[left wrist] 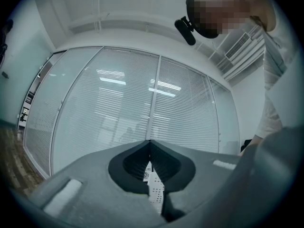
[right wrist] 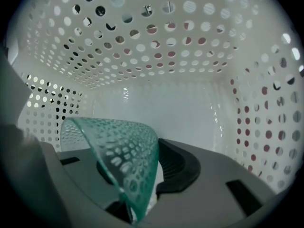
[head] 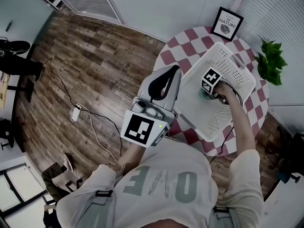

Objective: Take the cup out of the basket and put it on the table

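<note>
A green translucent glass cup (right wrist: 118,146) sits inside the white perforated basket (right wrist: 161,94), and its thin wall runs down between my right gripper's (right wrist: 138,156) jaws, which are shut on it. In the head view the right gripper (head: 209,92) reaches steeply down into the basket (head: 223,51), where the cup (head: 204,96) shows as a greenish patch below the marker cube. The basket rests on a round table (head: 171,56) with a red-and-white checked top. My left gripper (head: 173,68) is held in front of the body near the table's edge, off the basket. Its jaws (left wrist: 150,141) meet at the tips, holding nothing.
A framed picture (head: 227,23) and a green plant (head: 270,61) stand at the table's far side. A power strip with cables (head: 76,113) lies on the wood floor to the left. The left gripper view faces a wall of window blinds (left wrist: 142,103).
</note>
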The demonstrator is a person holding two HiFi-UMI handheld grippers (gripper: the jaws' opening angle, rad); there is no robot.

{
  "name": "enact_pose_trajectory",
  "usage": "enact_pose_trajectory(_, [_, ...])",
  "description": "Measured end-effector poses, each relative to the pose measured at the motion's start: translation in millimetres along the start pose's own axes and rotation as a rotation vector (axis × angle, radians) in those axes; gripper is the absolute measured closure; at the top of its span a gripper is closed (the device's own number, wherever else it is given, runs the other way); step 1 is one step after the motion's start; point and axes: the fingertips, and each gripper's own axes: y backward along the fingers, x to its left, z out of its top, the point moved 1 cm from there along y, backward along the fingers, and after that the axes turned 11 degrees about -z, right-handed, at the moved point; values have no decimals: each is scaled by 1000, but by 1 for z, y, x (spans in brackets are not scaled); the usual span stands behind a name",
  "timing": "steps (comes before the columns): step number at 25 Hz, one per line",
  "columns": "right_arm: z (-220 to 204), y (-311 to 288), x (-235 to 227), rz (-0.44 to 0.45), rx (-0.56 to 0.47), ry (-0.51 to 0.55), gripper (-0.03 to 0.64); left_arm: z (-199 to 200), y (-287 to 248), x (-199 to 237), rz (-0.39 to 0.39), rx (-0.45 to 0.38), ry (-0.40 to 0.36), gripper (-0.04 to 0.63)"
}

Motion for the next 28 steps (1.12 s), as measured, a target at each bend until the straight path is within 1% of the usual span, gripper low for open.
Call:
enact_pose_trajectory(3, [6,13,-13,-51,-48,-123,497,4,0,1,0,-7,-5,589])
enact_pose_trajectory(5, [16,32,-21,-71,-130,-208,499,7,-1,-1,-5,-14,-8,590])
enact_pose_trajectory(8, [31,76,-28,-98,-302,-319,500,11,-4,-6,-24,-22,-15,589])
enact_pose_trajectory(11, [38,131,-35,-158,-480,-418,502,15,-9,-12,-46,-31,-23,589])
enact_pose_trajectory(14, [33,187,-33,-225,-668,-493,503,18,-13,-21,-76,-38,-29,589])
enact_pose_trajectory(17, [20,244,-21,-309,-871,-559,503,21,-20,-32,-116,-41,-40,589])
enact_pose_trajectory(20, [-1,305,-6,-447,-1052,-609,503,25,-27,-42,-153,-47,-49,589])
enact_pose_trajectory(23, [-25,356,11,-587,-1192,-639,503,26,-32,-48,-176,-50,-57,589])
enact_pose_trajectory(26, [-51,393,32,-651,-1325,-699,503,28,-37,-55,-199,-46,-65,589])
enact_pose_trajectory(28, [-68,408,45,-703,-1389,-749,503,32,-39,-61,-217,-49,-75,589])
